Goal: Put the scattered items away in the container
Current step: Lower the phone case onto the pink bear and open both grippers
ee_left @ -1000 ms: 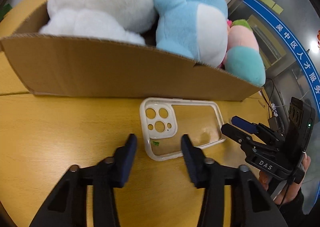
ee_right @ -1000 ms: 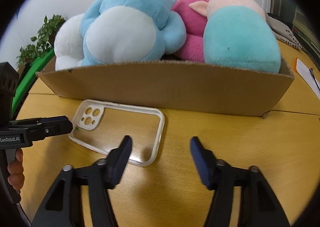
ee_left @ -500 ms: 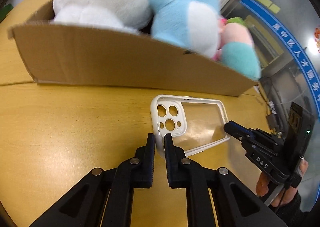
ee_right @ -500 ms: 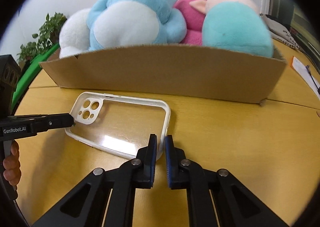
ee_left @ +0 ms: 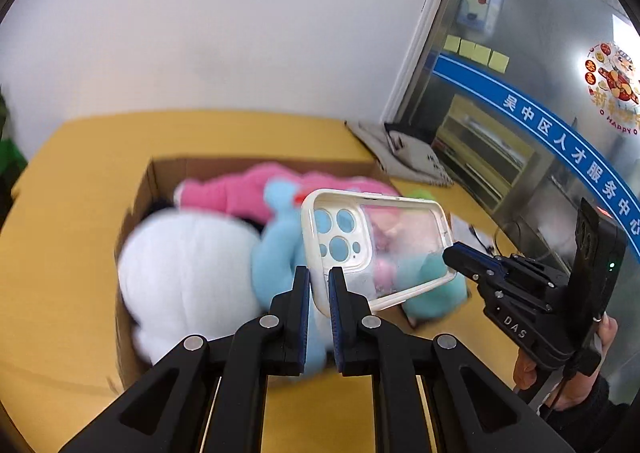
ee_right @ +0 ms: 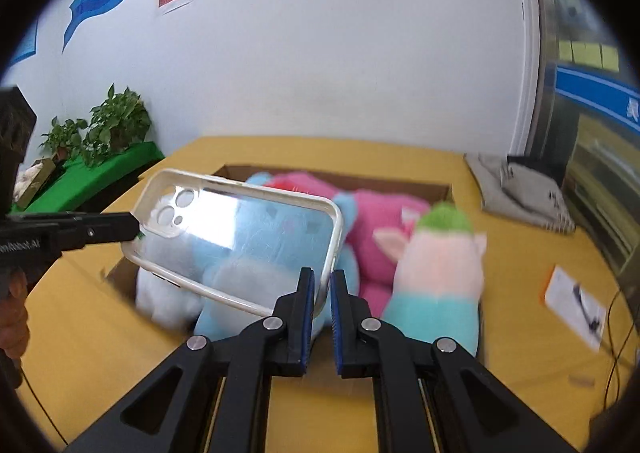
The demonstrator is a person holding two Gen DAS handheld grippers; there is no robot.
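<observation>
**A:** Left wrist view first — what is that claw doing?

**B:** The left gripper (ee_left: 319,285) has its jaws pinched onto the near edge of the phone case (ee_left: 400,249), at the end with the camera holes. The case is clear-backed with a white rim, and it hangs in the air above the cardboard box (ee_left: 140,193).

**A:** And the box?

**B:** It sits on the yellow table (ee_left: 60,253), stuffed with plush toys: a white plush (ee_left: 188,277), a blue plush (ee_left: 276,253) and a pink plush (ee_left: 240,193), all blurred. At the right, the right gripper (ee_left: 450,253) meets the other end of the case, with a hand (ee_left: 560,365) on its grip.

**A:** Now the right wrist view.

**B:** The right gripper (ee_right: 320,289) is clamped tight on the case's (ee_right: 248,237) near corner — the rim sits between the two pads. The case is tilted, over the open box (ee_right: 440,185). From the left edge the left gripper (ee_right: 136,227) grips the camera-hole end.

**A:** Anything else in that view?

**B:** A pink-and-teal plush with a green top (ee_right: 440,277) stands in the box beside the pink one (ee_right: 380,229). Potted plants (ee_right: 108,129) stand by the wall, and a grey cloth (ee_right: 520,189) lies on the table's far right.
</observation>
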